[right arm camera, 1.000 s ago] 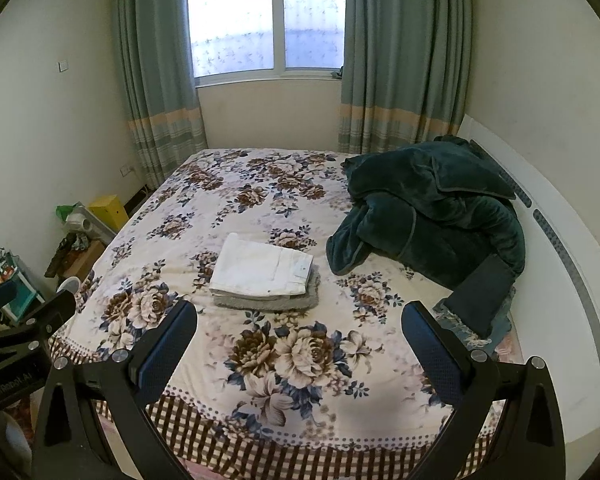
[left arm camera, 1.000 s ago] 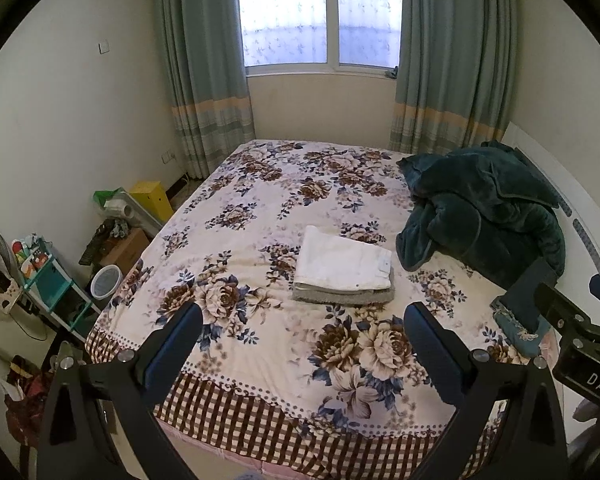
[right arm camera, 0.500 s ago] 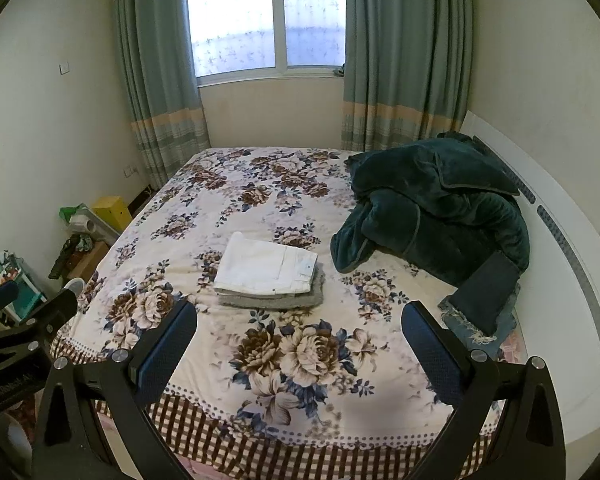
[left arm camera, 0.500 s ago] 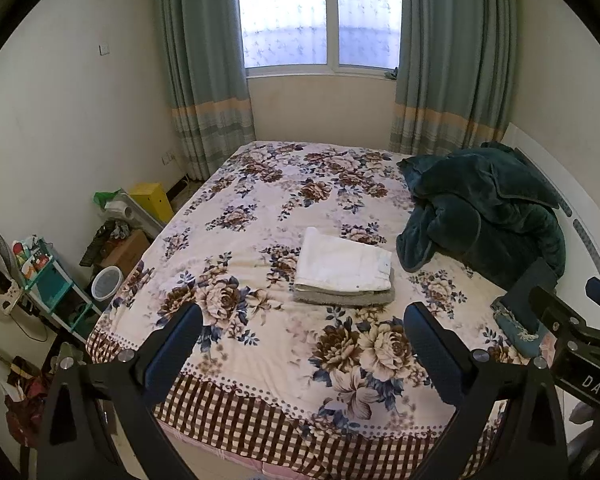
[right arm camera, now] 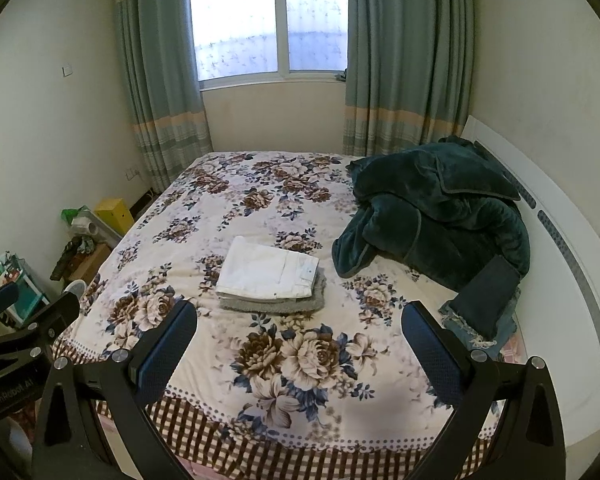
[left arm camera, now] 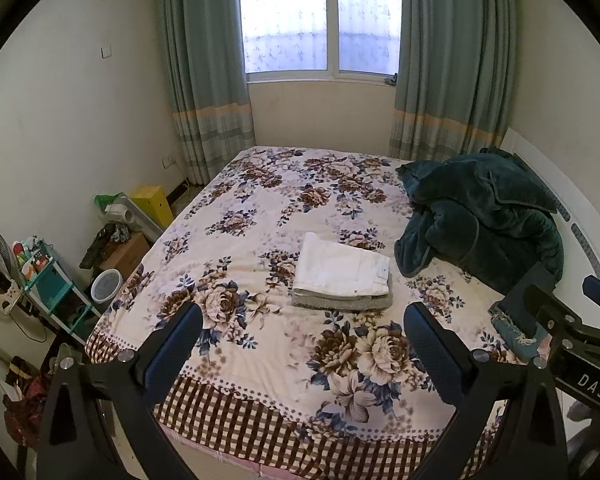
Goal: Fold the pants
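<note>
Down by the wall, a small white bin (left arm camera: 106,285) stands beside a teal shelf (left arm camera: 48,280) full of little things. On the flowered bed (left arm camera: 260,216) white folded pants (left arm camera: 342,270) lie on a gray folded cloth (left arm camera: 340,302), near a green blanket (left arm camera: 484,216). Both the left gripper (left arm camera: 302,352) and right gripper (right arm camera: 300,350) hover with fingers wide apart and holding nothing.

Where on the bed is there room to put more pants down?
Free: the floral bedspread left of and beyond the folded white pants, up to the window end, and the strip nearest both open grippers. Crowded: the right side, with the green blanket and dark folded clothes.
</note>
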Available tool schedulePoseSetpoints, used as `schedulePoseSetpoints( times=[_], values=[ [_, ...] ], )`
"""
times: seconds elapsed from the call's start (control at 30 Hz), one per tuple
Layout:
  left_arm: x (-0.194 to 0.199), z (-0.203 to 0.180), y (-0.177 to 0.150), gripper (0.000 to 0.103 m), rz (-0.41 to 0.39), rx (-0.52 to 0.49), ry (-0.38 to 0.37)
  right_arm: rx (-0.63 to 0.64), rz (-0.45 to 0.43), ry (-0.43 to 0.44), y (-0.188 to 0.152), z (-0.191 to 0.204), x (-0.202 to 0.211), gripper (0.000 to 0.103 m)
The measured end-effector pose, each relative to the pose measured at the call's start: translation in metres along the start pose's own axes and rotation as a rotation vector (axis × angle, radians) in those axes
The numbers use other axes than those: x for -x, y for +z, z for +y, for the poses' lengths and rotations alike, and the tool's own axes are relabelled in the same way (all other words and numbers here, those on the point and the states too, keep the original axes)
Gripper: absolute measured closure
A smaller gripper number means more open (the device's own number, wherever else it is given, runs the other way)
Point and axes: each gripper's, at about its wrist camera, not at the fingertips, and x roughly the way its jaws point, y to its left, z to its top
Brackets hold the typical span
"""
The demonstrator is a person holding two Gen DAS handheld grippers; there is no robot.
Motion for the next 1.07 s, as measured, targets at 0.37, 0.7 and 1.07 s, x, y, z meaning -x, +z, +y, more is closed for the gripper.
schedulePoseSetpoints(
  times=[0.37,0.7,1.07],
  values=[
    [0.0001,0.0005,0.0036,0.000,-0.004,-0.004,0.003,-0.001,-0.003,0.004,0.0024,-0.0034,0.0008,0.000],
    [0.0015,0.0008,0.0055,0.000,-0.008,-0.002,0.004,-0.006,-0.004,-0.001,0.0009,-0.0033,0.0017,0.000],
    [0.0049,-0.0002,0.0059,0.000,-0.014,0.004,0.003,-0.015,-0.004,0.001,0.0007,-0.0027,0.0006,0.000]
  ],
)
